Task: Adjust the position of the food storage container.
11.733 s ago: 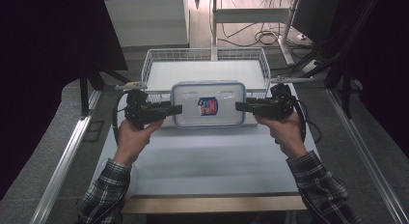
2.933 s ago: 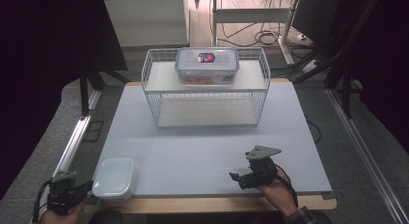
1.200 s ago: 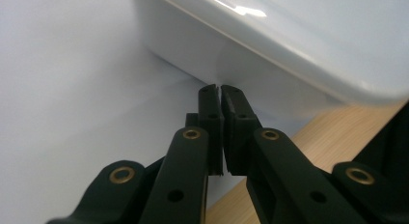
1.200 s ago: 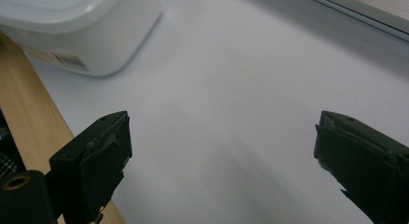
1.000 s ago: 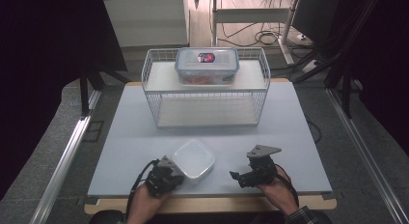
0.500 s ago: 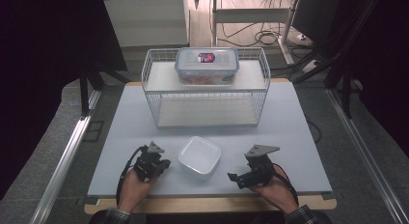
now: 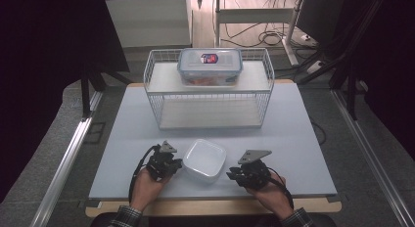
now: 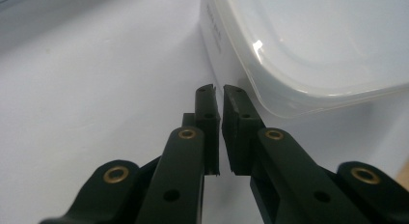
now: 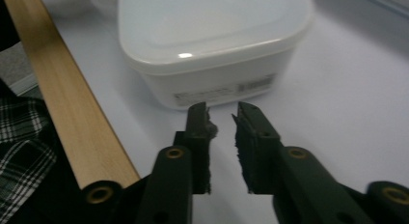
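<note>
A white square tub [image 7: 204,159] with its lid on sits on the pale table [image 7: 293,139] near the front edge, between my two grippers. My left gripper [image 7: 178,165] lies just left of it. In the left gripper view the tub [image 8: 308,40] is beside the tips on the right, and the left gripper [image 8: 218,91] is shut on nothing. My right gripper [image 7: 231,175] points at the tub from the right, a short way off. Its jaws have just been closing. They stand nearly together in the right gripper view [image 9: 221,108], nothing between them, with the tub [image 9: 212,35] ahead.
A white wire rack [image 7: 208,97] stands at the back of the table, and a clear lidded box [image 7: 210,65] with a red and blue label rests on its top shelf. The wooden table edge [image 9: 62,103] and a plaid sleeve [image 9: 19,137] lie close behind my right gripper.
The left gripper drew back to the left from the tub, then came back right beside it. The tub stayed put. The right hand kept its place.
</note>
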{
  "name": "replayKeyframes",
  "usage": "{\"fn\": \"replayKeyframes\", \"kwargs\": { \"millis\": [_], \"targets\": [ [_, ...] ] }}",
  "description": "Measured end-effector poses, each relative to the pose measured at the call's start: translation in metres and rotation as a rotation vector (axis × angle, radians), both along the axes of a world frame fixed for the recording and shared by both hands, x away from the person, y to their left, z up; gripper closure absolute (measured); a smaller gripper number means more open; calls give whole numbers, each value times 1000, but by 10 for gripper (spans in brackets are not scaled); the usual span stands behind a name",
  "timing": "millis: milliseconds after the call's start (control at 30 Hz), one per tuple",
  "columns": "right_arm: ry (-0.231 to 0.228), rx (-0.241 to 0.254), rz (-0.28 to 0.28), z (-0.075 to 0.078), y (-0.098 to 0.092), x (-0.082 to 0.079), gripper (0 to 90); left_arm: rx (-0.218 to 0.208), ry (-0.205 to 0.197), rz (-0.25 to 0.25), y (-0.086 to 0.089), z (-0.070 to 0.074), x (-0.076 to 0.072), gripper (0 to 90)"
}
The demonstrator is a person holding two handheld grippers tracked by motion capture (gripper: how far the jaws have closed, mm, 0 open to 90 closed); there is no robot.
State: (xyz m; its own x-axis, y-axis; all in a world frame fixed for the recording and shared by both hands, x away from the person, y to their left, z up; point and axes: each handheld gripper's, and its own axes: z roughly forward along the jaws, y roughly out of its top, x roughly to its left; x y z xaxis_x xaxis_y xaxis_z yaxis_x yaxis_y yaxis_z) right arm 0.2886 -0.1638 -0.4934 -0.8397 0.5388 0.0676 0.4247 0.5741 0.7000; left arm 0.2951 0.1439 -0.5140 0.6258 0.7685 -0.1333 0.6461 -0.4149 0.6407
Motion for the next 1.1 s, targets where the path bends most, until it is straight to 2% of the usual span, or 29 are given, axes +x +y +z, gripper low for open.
{"fn": "replayKeyframes", "kwargs": {
  "millis": [133,200,367,600,733,800,833,1000,1100],
  "targets": [
    [18,-4,3,-4,2,2,778,-15,-1,-34,-10,0,-6,853],
    [17,0,-11,-4,-1,5,780,-3,-7,-41,-14,1,-9,860],
    [17,25,-56,-2,-15,11,779,-34,14,-71,-22,0,-13,854],
    [14,28,-94,-2,-26,18,779,-36,25,-103,-32,-2,-15,843],
    [10,27,-90,-3,-27,19,753,-50,30,-84,-28,-2,-15,827],
    [-13,21,-95,-1,-30,18,724,-59,17,-64,-19,0,-16,810],
    [-29,25,-103,1,-33,18,691,-58,11,-60,-17,0,-16,777],
    [-28,63,-131,0,-46,20,489,-70,-54,-40,-3,6,-26,554],
    [-30,101,-134,-1,-52,22,331,-98,-61,-50,2,6,-29,384]
  ]
}}
